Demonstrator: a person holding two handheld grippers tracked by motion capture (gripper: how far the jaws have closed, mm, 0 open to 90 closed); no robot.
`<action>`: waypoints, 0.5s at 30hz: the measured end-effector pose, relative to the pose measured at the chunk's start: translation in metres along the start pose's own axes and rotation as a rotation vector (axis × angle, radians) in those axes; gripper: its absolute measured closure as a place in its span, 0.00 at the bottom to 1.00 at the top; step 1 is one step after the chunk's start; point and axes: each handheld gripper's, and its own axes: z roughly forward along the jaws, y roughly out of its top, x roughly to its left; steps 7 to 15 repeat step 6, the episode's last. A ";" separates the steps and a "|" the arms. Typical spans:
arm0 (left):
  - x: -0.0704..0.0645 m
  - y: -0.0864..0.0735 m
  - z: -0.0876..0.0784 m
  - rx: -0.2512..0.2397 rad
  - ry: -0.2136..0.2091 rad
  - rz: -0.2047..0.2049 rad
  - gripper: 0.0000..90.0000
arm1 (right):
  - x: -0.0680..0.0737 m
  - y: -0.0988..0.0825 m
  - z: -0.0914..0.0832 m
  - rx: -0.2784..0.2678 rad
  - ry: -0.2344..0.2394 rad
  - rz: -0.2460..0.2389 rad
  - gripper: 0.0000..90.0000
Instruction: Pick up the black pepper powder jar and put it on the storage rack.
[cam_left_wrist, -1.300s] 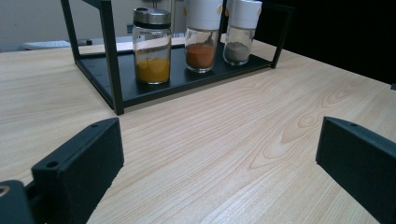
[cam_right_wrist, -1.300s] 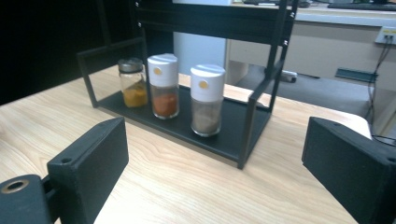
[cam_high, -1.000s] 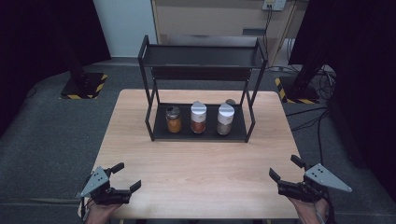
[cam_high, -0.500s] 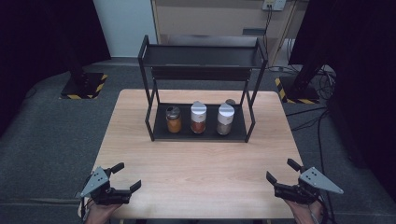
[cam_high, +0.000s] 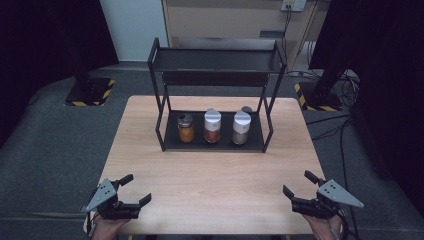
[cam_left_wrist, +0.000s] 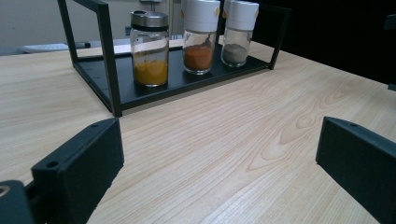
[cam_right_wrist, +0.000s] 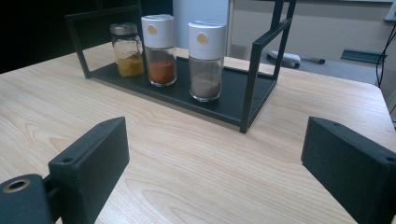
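Observation:
A black two-tier metal rack (cam_high: 270, 60) stands at the middle back of the wooden table (cam_high: 215, 175). On its lower shelf stand three spice jars in a row: a yellow-powder jar with a metal lid (cam_high: 185, 128) (cam_left_wrist: 149, 49) (cam_right_wrist: 126, 49), an orange-powder jar with a white cap (cam_high: 212, 126) (cam_left_wrist: 200, 36) (cam_right_wrist: 159, 49), and a grey-powder jar with a white cap (cam_high: 241, 127) (cam_left_wrist: 237, 32) (cam_right_wrist: 205, 59). My left gripper (cam_high: 136, 190) (cam_left_wrist: 219, 163) is open at the front left corner. My right gripper (cam_high: 299, 184) (cam_right_wrist: 215, 158) is open at the front right corner. Both hold nothing.
The rack's upper shelf (cam_high: 215, 61) holds nothing. A small dark object (cam_high: 247, 109) sits behind the grey jar. Beyond the table are a cabinet (cam_high: 225, 20), stand bases with hazard stripes (cam_high: 89, 92) and cables (cam_high: 345, 85) on the grey floor.
My right gripper has shifted slightly left and toward the table. The left gripper and the jars have stayed still.

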 end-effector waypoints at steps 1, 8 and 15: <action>0.000 0.000 0.000 0.000 0.000 0.000 0.00 | 0.000 0.000 0.000 -0.001 -0.001 0.002 0.08; 0.000 -0.001 0.000 -0.005 0.001 -0.004 0.00 | -0.001 -0.002 0.000 -0.008 -0.002 0.000 0.08; 0.000 -0.001 0.000 -0.005 0.001 -0.004 0.00 | -0.001 -0.002 0.000 -0.008 -0.002 0.000 0.08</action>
